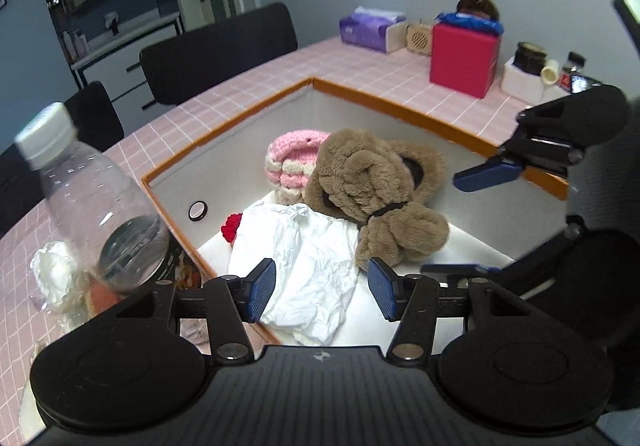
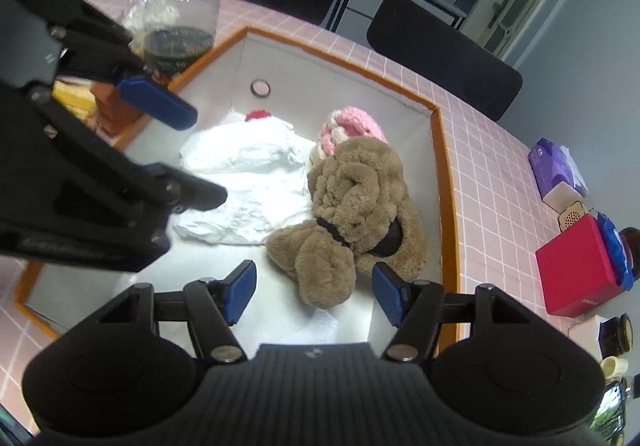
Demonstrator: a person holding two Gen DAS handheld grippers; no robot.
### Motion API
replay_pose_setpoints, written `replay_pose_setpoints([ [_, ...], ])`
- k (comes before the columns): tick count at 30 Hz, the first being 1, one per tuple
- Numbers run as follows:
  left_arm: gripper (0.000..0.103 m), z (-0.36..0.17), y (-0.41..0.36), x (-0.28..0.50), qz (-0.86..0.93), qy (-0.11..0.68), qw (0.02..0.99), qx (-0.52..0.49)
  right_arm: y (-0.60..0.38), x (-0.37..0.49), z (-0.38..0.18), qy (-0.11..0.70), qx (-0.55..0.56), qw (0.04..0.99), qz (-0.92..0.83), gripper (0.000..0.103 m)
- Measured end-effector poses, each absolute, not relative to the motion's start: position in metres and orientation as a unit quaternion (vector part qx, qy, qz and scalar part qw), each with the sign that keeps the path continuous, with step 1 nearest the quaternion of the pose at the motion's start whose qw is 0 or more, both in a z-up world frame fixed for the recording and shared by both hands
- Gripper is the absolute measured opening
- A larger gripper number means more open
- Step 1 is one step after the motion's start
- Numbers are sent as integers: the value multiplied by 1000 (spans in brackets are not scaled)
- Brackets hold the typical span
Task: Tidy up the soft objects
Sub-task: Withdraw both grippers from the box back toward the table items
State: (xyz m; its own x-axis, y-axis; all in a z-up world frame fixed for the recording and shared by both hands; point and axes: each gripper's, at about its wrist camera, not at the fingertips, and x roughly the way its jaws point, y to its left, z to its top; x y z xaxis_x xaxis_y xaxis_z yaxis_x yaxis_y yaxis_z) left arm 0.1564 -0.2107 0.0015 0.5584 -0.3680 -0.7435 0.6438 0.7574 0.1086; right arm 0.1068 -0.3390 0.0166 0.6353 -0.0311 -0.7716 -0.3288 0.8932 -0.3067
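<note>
Both grippers hang above the orange-rimmed box [image 1: 224,130], nothing held.

- Left gripper [image 1: 322,292]: jaws spread, empty, over the white crumpled cloth [image 1: 304,266].
- Right gripper [image 2: 316,296]: jaws spread, empty, just above the near end of the brown plush toy [image 2: 356,202].

Step in hand, as I judge it: items look freshly placed in the box; a release, not a grasp.

Contents:
- Plush toy: shaggy brown pile, bundled and cinched by a dark band, lying on the box floor, touching the cloth.
- Pink-and-cream crocheted piece [image 1: 294,162] behind it, near the far corner.
- Small red knitted bit [image 1: 231,228] peeking from under the cloth.

Outside, on the pink tiled counter [image 1: 360,74]: clear plastic bottle [image 1: 92,202] at the box edge, a red box [image 1: 464,58].

Next move likely calls for lifting clear of the rim and finding any remaining soft item; none plainly visible.
</note>
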Motion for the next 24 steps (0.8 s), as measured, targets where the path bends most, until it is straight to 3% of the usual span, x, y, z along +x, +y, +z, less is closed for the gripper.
replay_pose_setpoints([
  [11, 63, 21, -134, 110, -287, 297, 903, 119, -305, 90, 44, 352, -171, 914, 108, 67],
  [24, 63, 3, -23, 87, -177, 289, 938, 75, -232, 91, 31, 365, -152, 895, 206, 68],
])
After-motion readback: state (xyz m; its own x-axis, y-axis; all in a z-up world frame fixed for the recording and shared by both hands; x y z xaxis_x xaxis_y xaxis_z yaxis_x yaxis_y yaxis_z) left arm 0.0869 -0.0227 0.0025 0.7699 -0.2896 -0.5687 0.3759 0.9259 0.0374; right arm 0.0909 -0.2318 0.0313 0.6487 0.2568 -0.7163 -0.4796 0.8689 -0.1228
